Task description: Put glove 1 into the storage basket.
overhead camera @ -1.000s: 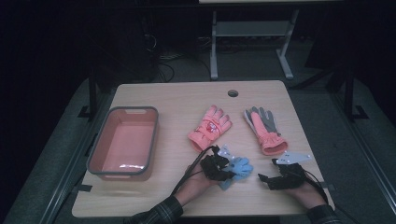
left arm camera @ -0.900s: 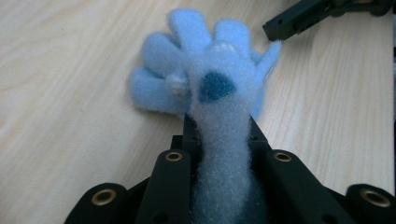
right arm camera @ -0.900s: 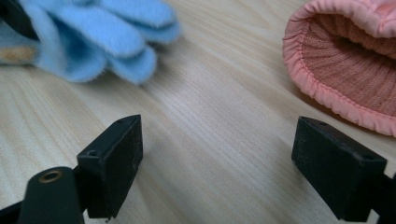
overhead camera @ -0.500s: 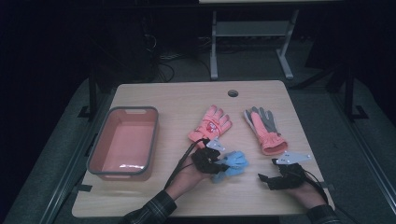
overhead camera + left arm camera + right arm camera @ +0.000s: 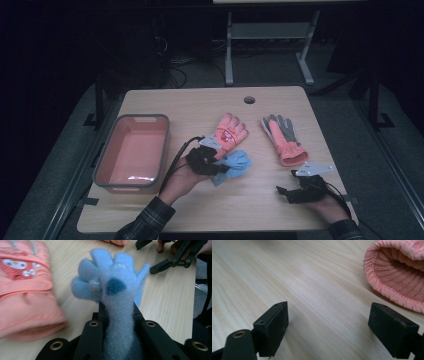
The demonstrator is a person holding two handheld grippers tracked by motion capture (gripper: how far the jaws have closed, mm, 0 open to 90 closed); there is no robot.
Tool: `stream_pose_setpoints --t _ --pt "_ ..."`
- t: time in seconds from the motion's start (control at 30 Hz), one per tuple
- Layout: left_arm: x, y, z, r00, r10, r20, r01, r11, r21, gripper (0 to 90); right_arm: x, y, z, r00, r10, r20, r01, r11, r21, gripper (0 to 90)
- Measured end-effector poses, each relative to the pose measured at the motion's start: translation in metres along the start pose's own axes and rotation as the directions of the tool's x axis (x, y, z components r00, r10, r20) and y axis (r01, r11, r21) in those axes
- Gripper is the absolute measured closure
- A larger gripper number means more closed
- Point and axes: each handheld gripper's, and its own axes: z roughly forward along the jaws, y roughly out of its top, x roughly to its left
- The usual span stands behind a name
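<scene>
The left gripper [image 5: 216, 167] has its fingers [image 5: 91, 340] pinched tight on the cuff of a fluffy blue glove [image 5: 113, 290], the fabric squeezed into a narrow neck between them while the stubby glove digits fan out beyond the tips. In the high view the blue glove [image 5: 235, 163] sits in that grip a little toward the near edge of the surface [image 5: 200, 105], about midway between its left and right edges, the digits pointing toward the right edge. Just beside it, on the far side, lies an orange glove [image 5: 227, 134] with a cartoon patch, flat on the wood; its cuff end looms at the left of the left gripper view.

The right gripper [image 5: 290, 191] rests near the near right corner, its fingers [image 5: 272, 325] spread wide with nothing between them but bare wood. Close beyond its right finger lies the open cuff of a pink glove with grey fingers [image 5: 282, 137], apart from the pads. A pink bin with a grey rim [image 5: 102, 167] sits by the left edge, well apart from both hands.
</scene>
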Motion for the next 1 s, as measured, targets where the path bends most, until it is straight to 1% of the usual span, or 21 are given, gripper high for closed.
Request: stream_pose_setpoints --t 0.07,0.17,0.3,0.33,0.37,0.4,0.43,0.53,0.6,0.67,0.73,0.8,0.9,0.93,0.97,1.0 --pt "0.003 -0.001 -0.008 0.9999 -0.013 -0.005 0.013 0.9999 -0.009 78.1 0.0 0.0 0.0 1.0 -0.003 0.0 0.003 1.0 0.002 16.0" --pt "0.007 -0.002 -0.022 0.9993 -0.023 -0.029 0.023 0.9996 -0.015 78.1 0.0 0.0 0.0 1.0 -0.005 0.002 0.005 1.0 0.004 15.7" --pt "0.013 -0.005 -0.039 0.9973 -0.057 -0.047 0.055 0.9979 -0.033 78.1 0.0 0.0 0.0 1.0 0.001 0.004 -0.001 1.0 0.004 14.1" --pt "0.015 -0.005 -0.042 0.997 -0.059 -0.05 0.058 0.9978 -0.032 78.1 0.0 0.0 0.0 1.0 0.003 0.006 -0.003 1.0 0.006 13.4" --pt "0.017 -0.007 -0.048 0.9961 -0.068 -0.055 0.066 0.997 -0.041 78.1 0.0 0.0 0.0 1.0 0.004 0.006 -0.004 1.0 0.008 12.8" --pt "0.018 -0.007 -0.05 0.9957 -0.072 -0.059 0.069 0.9966 -0.044 78.1 0.0 0.0 0.0 1.0 0.003 0.006 -0.003 1.0 0.01 12.1" --pt "0.021 -0.008 -0.056 0.9952 -0.073 -0.065 0.07 0.9965 -0.044 78.1 0.0 0.0 0.0 1.0 0.003 0.005 -0.003 1.0 0.011 11.1" --pt "0.027 -0.011 -0.068 0.9926 -0.091 -0.08 0.086 0.9944 -0.061 78.1 0.001 0.0 0.001 0.9999 0.01 0.008 -0.01 1.0 0.02 7.2" --pt "0.032 -0.014 -0.077 0.99 -0.106 -0.093 0.1 0.9925 -0.072 78.1 0.001 0.0 0.001 1.0 0.003 0.009 -0.003 1.0 0.031 4.6" --pt "0.038 -0.018 -0.086 0.9865 -0.125 -0.106 0.117 0.9898 -0.081 78.1 0.001 0.001 0.002 1.0 0.005 0.008 -0.006 0.999 0.032 4.1" --pt "0.044 -0.023 -0.095 0.9814 -0.143 -0.128 0.132 0.987 -0.092 78.1 0.001 0.001 0.002 0.9999 0.007 0.008 -0.007 0.999 0.033 3.7" --pt "0.049 -0.027 -0.101 0.9772 -0.159 -0.14 0.146 0.9844 -0.098 78.1 0.001 0.001 0.002 1.0 0.006 0.008 -0.006 0.999 0.034 3.7" --pt "0.056 -0.034 -0.112 0.9688 -0.185 -0.164 0.168 0.9793 -0.112 78.0 0.001 0.001 0.002 1.0 0.006 0.008 -0.006 0.999 0.034 3.6" --pt "0.059 -0.037 -0.115 0.967 -0.186 -0.174 0.169 0.9797 -0.109 78.0 0.001 0.001 0.002 0.9999 0.006 0.008 -0.006 0.999 0.034 3.6" --pt "0.061 -0.039 -0.117 0.9625 -0.2 -0.183 0.181 0.9765 -0.117 78.0 0.001 0.001 0.002 1.0 0.006 0.008 -0.006 0.999 0.033 3.6" --pt "0.064 -0.042 -0.121 0.9595 -0.207 -0.191 0.187 0.9751 -0.119 78.0 0.001 0.001 0.002 1.0 0.005 0.008 -0.005 0.999 0.034 3.6"
